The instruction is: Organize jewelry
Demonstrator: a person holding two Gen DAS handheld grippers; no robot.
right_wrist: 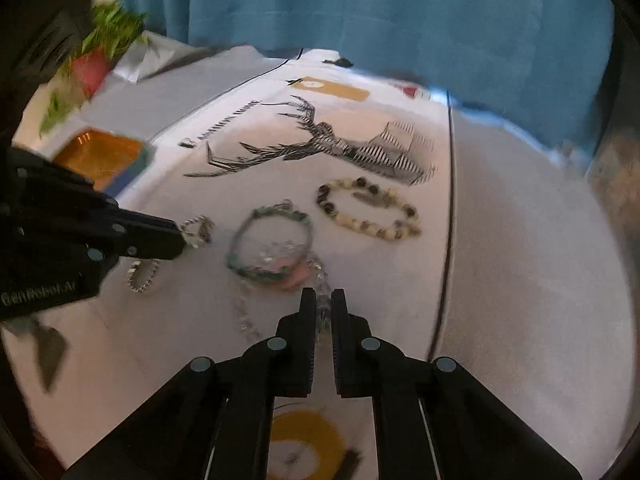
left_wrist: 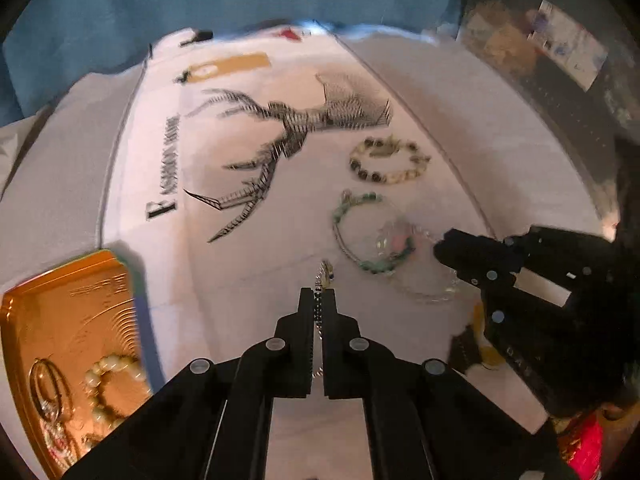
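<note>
Left claw [left_wrist: 319, 294] is clamping the silver chain [left_wrist: 325, 274]. Right claw [right_wrist: 323, 296] is pinching the clear bead bracelet [right_wrist: 320, 276], green bracelet [right_wrist: 272, 248] lying at eleven o'clock.

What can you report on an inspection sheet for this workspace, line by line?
Surface: white cloth with a black deer print.
Job's things: silver chain, clear bead bracelet, green bead bracelet, brown-and-cream bead bracelet; gold tray already holds pearl beads and rings.
Clutter: tan tag, yellow ring-shaped item.
Grippers: left gripper shut on the silver chain; right gripper shut on the clear bead bracelet.
Cables: nothing seen.
Surroundings: blue curtain, potted plant.
</note>
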